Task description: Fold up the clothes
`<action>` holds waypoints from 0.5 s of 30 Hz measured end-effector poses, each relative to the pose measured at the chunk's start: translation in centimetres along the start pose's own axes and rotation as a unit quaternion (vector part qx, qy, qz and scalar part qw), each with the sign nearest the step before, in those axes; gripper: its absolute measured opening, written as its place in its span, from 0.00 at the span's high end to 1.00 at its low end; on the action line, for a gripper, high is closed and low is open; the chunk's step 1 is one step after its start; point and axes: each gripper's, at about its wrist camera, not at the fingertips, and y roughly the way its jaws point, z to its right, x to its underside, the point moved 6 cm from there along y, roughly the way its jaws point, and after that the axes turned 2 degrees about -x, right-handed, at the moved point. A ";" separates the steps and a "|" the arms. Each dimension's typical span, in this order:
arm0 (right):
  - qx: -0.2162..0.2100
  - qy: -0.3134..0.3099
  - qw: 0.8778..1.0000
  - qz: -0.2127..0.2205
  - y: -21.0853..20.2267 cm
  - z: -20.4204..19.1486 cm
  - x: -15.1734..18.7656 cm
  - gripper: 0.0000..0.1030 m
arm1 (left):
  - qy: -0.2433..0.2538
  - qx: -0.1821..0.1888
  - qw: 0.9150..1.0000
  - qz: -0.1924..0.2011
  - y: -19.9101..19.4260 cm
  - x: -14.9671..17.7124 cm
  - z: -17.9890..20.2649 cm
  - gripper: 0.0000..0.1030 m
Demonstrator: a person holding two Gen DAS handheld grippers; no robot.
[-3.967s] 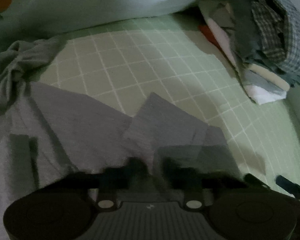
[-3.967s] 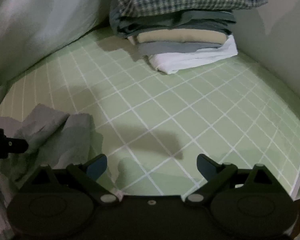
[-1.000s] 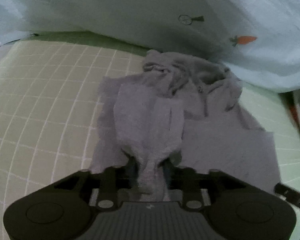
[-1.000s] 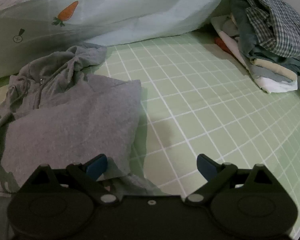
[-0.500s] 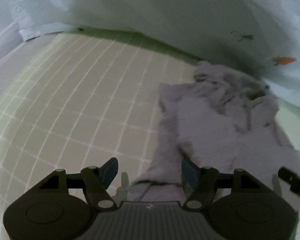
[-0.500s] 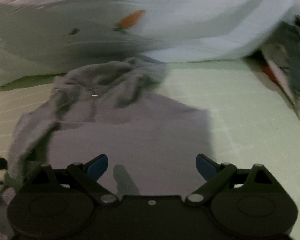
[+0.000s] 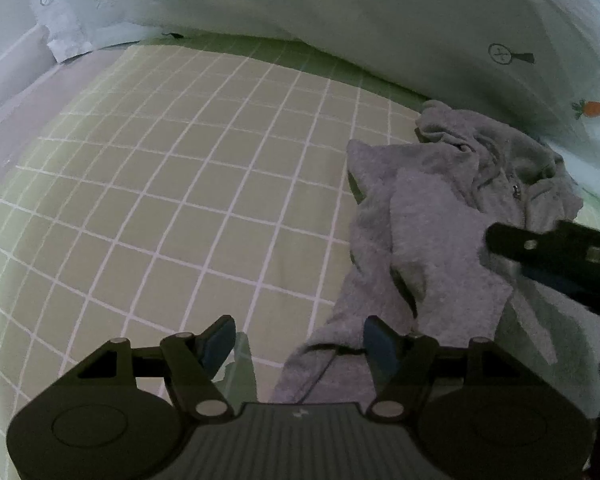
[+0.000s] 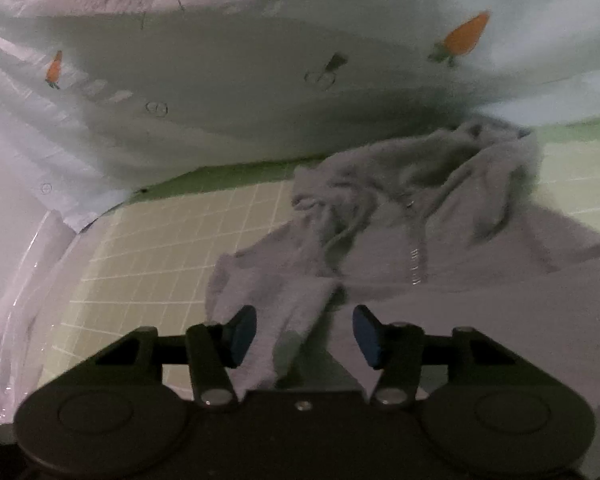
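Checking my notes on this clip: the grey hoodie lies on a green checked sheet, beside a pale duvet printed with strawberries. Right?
Not quite. The print on the pale duvet is carrots, not strawberries; the right wrist view shows two orange ones. The rest stands: the grey hoodie lies on the green checked sheet, beside the duvet.

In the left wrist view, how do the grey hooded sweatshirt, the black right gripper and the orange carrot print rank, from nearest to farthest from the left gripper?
1. Grey hooded sweatshirt: its edge lies between the fingers of the left gripper.
2. Black right gripper: at right, over the sweatshirt.
3. Orange carrot print: far right, on the pale quilt.
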 end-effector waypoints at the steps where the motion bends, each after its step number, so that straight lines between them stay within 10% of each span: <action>1: -0.002 0.006 1.000 -0.006 0.5 0.0 0.1 0.70 | 0.001 -0.001 1.000 0.000 0.0 0.0 0.0 0.30; 4: -0.001 -0.002 1.000 0.002 0.5 -0.2 0.1 0.97 | 0.002 -0.004 1.000 -0.002 0.1 0.0 0.2 0.30; 15: 0.101 -0.034 0.990 0.097 -9.0 4.2 0.2 0.98 | 0.017 -0.008 1.000 -0.005 -0.1 0.5 1.5 0.30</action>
